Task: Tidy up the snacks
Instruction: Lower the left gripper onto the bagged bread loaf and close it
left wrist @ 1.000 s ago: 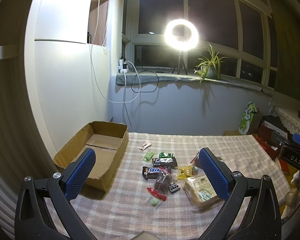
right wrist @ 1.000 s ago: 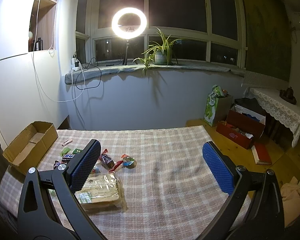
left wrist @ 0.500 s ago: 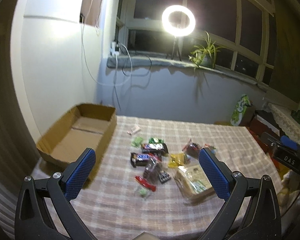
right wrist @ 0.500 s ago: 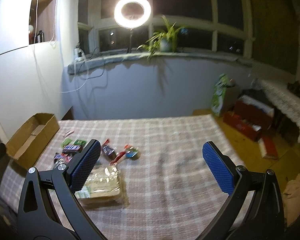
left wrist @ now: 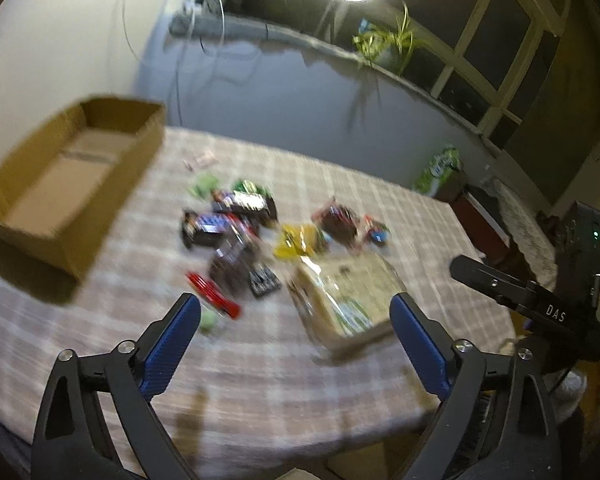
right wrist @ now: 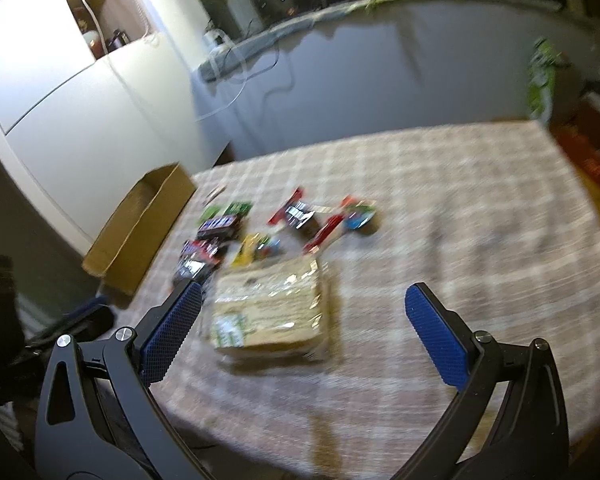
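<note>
- Two grippers, both hovering over the table point(left wrist: 260, 392) with jaws spread wide and nothing between the blue pads; left gripper point(left wrist: 296, 332) points toward 12 o'clock at the snack pile, right gripper point(right wrist: 304, 320) sits just above the big packet.
- Table: wide, covered in a checked woven cloth, soft-looking, pale pink and cream. Both views are motion-blurred, so fine detail is unreliable.
- Cardboard box point(left wrist: 72, 184): long, open-topped, stiff brown card, empty inside as far as shows; at 10 o'clock in the left view, well apart from the pile. Judged to be where the snacks go.
- Big packet point(right wrist: 270, 312): flat rectangular block in clear crinkly film, tan contents, green label at one corner. Largest snack, lying flat at the near edge of the pile.
- Dark bars point(left wrist: 220, 224): glossy wrappers, oblong, overlapping one another at the pile's 11 o'clock side.
- Yellow wrapper point(left wrist: 296, 240), red strip point(left wrist: 214, 296), small green sweets: thin, shiny, loose.
- Risks, as judgement:
  - slick film on the big packet may slip from the pads, or the contents get crushed if squeezed hard
  - overlapping bars could come up two at once, or be scattered
  - thin flat wrappers leave little to pinch; pads may snag the cloth and drag the pile
  - the two grippers are close together and could collide over the same packet.
</note>
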Motion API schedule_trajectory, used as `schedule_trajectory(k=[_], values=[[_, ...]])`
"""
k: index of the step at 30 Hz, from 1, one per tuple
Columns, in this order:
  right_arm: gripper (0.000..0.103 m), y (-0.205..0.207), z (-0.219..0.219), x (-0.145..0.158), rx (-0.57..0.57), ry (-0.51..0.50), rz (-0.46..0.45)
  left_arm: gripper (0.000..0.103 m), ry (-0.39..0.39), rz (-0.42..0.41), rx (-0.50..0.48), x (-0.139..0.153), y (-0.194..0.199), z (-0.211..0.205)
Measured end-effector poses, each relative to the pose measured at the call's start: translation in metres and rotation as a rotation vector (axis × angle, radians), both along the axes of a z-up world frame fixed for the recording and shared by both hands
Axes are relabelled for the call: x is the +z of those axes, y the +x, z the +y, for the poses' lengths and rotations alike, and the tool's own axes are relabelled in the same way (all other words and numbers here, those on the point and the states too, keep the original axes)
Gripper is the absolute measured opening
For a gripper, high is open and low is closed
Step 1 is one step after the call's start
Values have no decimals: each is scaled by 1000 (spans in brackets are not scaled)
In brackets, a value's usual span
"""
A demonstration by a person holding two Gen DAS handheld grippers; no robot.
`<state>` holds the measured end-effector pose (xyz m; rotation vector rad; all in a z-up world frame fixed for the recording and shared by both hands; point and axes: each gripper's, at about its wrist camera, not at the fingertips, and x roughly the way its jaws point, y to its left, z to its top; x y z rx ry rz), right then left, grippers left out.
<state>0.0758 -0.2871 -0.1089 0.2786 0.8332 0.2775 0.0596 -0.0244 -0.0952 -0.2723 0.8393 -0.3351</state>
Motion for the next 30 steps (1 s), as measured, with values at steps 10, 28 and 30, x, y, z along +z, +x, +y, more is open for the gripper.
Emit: schedule_trajectory(k=[10, 28, 30], values=[[103, 30, 18, -35, 124, 68, 154, 76, -76, 123, -105, -38, 15, -26], [103, 56, 29, -63, 189, 129, 277, 69, -57, 173, -161, -58, 29, -49], [103, 56, 29, -62, 199, 132, 284, 64, -53, 172, -170, -59, 30, -51]])
